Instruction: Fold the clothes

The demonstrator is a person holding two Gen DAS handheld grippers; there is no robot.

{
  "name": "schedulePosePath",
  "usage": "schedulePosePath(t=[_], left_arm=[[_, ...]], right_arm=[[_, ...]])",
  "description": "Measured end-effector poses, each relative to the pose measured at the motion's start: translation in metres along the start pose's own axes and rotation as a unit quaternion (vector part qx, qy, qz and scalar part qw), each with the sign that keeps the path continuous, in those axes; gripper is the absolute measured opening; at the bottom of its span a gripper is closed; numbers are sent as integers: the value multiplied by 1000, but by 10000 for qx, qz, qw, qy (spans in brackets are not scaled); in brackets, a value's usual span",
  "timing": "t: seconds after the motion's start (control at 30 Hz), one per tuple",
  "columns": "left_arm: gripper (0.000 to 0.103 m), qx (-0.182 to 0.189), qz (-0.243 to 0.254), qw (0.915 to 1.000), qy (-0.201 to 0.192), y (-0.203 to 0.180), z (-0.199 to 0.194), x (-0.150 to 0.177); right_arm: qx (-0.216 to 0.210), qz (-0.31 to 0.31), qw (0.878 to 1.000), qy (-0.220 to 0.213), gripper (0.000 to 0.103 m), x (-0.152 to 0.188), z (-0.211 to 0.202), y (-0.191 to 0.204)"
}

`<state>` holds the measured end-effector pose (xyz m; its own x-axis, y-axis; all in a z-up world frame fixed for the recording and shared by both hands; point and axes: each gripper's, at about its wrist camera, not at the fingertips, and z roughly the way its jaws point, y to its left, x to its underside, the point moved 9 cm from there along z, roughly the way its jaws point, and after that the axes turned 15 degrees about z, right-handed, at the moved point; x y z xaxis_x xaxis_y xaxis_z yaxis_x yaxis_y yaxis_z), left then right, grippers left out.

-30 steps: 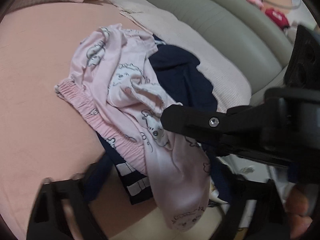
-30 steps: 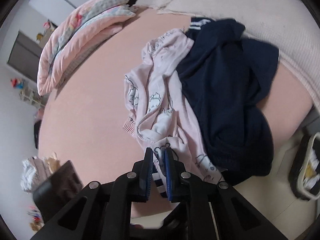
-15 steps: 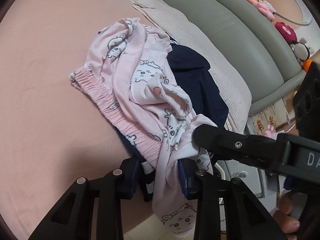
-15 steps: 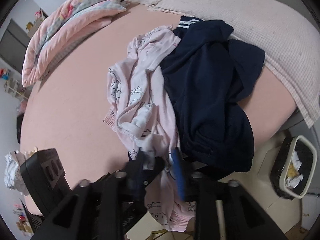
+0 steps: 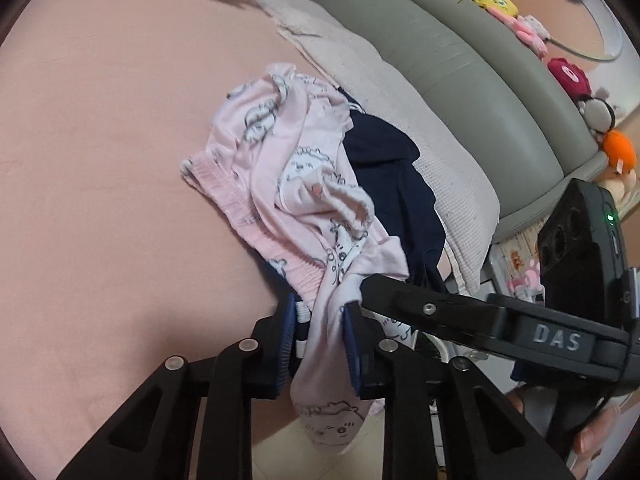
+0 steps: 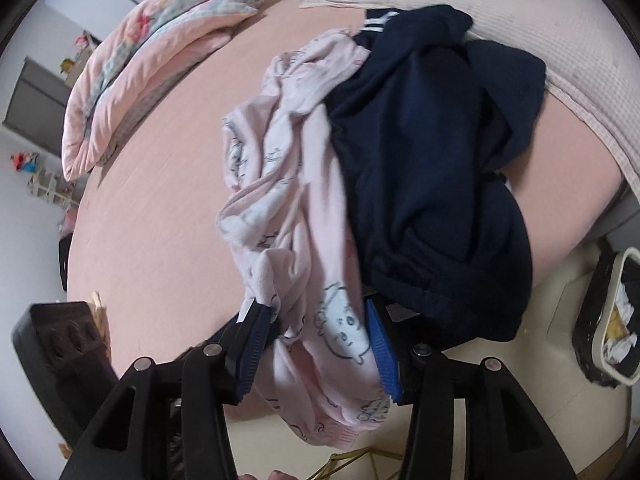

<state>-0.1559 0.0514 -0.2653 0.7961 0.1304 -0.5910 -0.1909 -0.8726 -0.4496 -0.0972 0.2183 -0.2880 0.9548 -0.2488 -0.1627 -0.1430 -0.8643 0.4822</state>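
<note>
A pale pink pyjama garment [image 5: 304, 184] with a cartoon print lies crumpled at the bed's edge, one end hanging toward the floor. A navy garment [image 6: 432, 152] with white stripes lies beside and partly under it. My left gripper [image 5: 320, 346] is closing, its blue pads pressed on the hanging pink cloth. The right gripper [image 6: 316, 354] is opening; the pink garment [image 6: 288, 200] sags loosely between its spread pads, which do not pinch it. One black finger [image 5: 424, 308] of the right gripper crosses the left wrist view just right of the left grip.
The pink bed sheet [image 5: 100, 160] stretches away to the left. A folded pink quilt [image 6: 152, 60] lies at the far end, a cream waffle blanket [image 5: 440, 168] along the grey padded headboard [image 5: 480, 80] with plush toys. A waste bin [image 6: 612, 320] stands on the floor.
The left gripper came in under the hanging pink cloth and its jaws closed on it. The right gripper, shut on that cloth a second ago, has spread its jaws.
</note>
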Motion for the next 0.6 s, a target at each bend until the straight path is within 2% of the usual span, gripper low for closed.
schedulePosePath(t=[0.1, 0.17, 0.23, 0.27, 0.37, 0.43, 0.47, 0.5, 0.6], left_arm=[[18, -206, 193, 9996, -47, 8, -11, 0], [18, -141, 183, 9996, -129, 9, -17, -4], [18, -112, 189, 9994, -267, 11, -26, -10], [18, -118, 176, 9994, -274, 14, -29, -11], [20, -137, 130, 9994, -293, 22, -38, -13], [34, -35, -139, 9996, -246, 29, -41, -10], [53, 125, -324, 9992, -209, 32, -43, -5], [65, 315, -462, 9983, -180, 31, -46, -1], [67, 609, -628, 9960, -171, 29, -52, 9]], right_arm=[[-146, -38, 9999, 64, 48, 3, 6, 7], [-20, -109, 9999, 9, 47, 4, 12, 8], [283, -207, 9994, 7, 24, 6, 19, 6], [445, -259, 9987, 6, 22, 7, 22, 4], [392, -226, 9990, 0, 13, 5, 19, 6], [310, -134, 9994, 31, 11, 3, 17, 7], [224, -94, 9997, 53, 10, 2, 15, 8], [137, -53, 9999, 75, 9, 1, 14, 10], [13, -119, 9999, 79, 8, 0, 9, 18]])
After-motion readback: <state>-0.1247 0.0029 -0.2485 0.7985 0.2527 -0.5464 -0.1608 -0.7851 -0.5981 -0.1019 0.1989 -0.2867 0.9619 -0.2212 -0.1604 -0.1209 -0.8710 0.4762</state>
